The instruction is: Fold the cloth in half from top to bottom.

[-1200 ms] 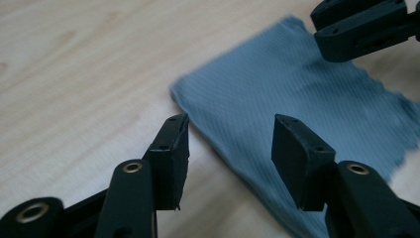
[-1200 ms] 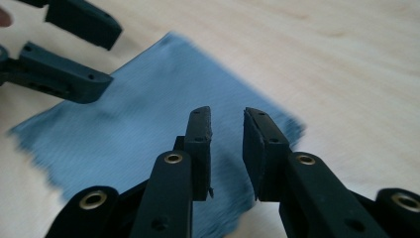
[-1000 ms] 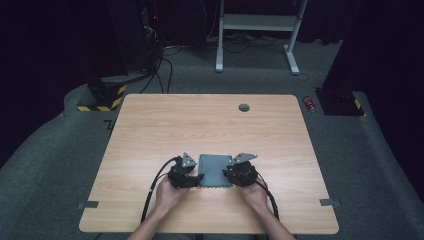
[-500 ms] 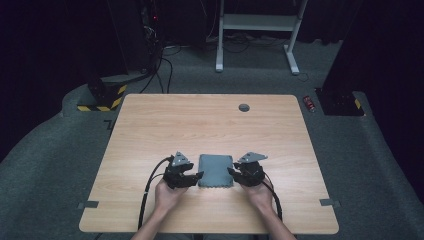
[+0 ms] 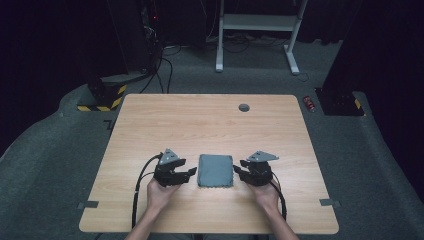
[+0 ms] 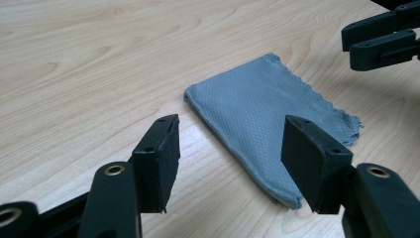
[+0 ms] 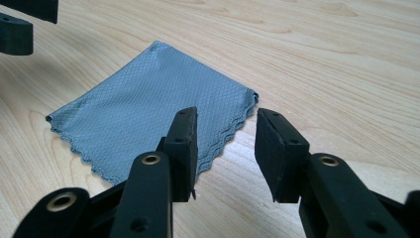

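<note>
A grey cloth (image 5: 216, 170) (image 6: 267, 114) (image 7: 148, 104), folded into a small rectangle with scalloped edges, lies flat on the wooden table (image 5: 200, 125) near its front. My left gripper (image 5: 191, 173) (image 6: 232, 126) hovers just off the cloth's left edge. Its jaws are open after widening just now, with nothing pinched. My right gripper (image 5: 237, 172) (image 7: 225, 116) hovers at the cloth's right edge, its jaws also just widened and free of the fabric. Each gripper view catches the other gripper's jaws, the right gripper (image 6: 350, 45) and the left gripper (image 7: 22, 22), across the cloth.
A round grommet (image 5: 244, 107) sits in the table's far side. Black cables (image 5: 139, 190) trail from the grippers toward the front edge. On the floor beyond are a red can (image 5: 310, 103), a white desk frame (image 5: 255, 22) and a yellow-striped base (image 5: 102, 95).
Both grippers drew outward from the cloth's sides and rose a little, their jaws spreading. The cloth stayed flat where it lay.
</note>
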A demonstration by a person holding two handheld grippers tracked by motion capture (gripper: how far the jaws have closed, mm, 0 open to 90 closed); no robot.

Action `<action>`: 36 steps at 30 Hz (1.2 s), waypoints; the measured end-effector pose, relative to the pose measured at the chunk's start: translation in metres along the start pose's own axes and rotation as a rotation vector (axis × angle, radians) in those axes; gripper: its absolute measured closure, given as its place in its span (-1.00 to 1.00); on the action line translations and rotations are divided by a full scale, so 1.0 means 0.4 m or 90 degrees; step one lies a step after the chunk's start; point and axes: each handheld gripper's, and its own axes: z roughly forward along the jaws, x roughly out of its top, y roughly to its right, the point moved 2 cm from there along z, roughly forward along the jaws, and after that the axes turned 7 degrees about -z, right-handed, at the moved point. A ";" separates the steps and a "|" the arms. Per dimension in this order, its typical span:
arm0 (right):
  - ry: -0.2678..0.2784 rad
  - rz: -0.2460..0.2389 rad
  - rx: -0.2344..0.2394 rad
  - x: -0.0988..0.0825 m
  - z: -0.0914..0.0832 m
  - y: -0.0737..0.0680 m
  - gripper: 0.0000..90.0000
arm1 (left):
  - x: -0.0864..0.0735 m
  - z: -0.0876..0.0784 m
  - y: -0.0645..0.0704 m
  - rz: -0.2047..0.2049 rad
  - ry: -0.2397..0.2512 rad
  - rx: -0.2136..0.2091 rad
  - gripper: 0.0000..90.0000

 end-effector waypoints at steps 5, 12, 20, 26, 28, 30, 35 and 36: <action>0.006 0.007 0.000 -0.001 -0.013 0.005 0.34 | -0.001 -0.008 -0.006 -0.003 0.003 0.000 -0.12; 0.017 0.014 -0.006 -0.009 -0.034 0.015 0.33 | -0.001 -0.025 -0.011 -0.002 0.013 0.003 -0.14; 0.029 0.022 -0.014 -0.023 -0.058 0.024 0.33 | -0.004 -0.043 -0.016 -0.007 0.024 0.004 -0.15; 0.033 0.028 -0.016 -0.033 -0.071 0.027 0.32 | -0.010 -0.055 -0.024 -0.012 0.028 0.008 -0.15; 0.037 0.031 -0.018 -0.037 -0.076 0.030 0.32 | -0.011 -0.061 -0.029 -0.014 0.033 0.010 -0.15; 0.038 0.032 -0.020 -0.040 -0.081 0.033 0.32 | -0.012 -0.066 -0.032 -0.018 0.036 0.010 -0.15; 0.044 0.033 -0.023 -0.046 -0.091 0.034 0.32 | -0.016 -0.077 -0.037 -0.016 0.040 0.020 -0.15; 0.042 0.039 -0.023 -0.049 -0.094 0.033 0.32 | -0.017 -0.080 -0.040 -0.015 0.040 0.020 -0.15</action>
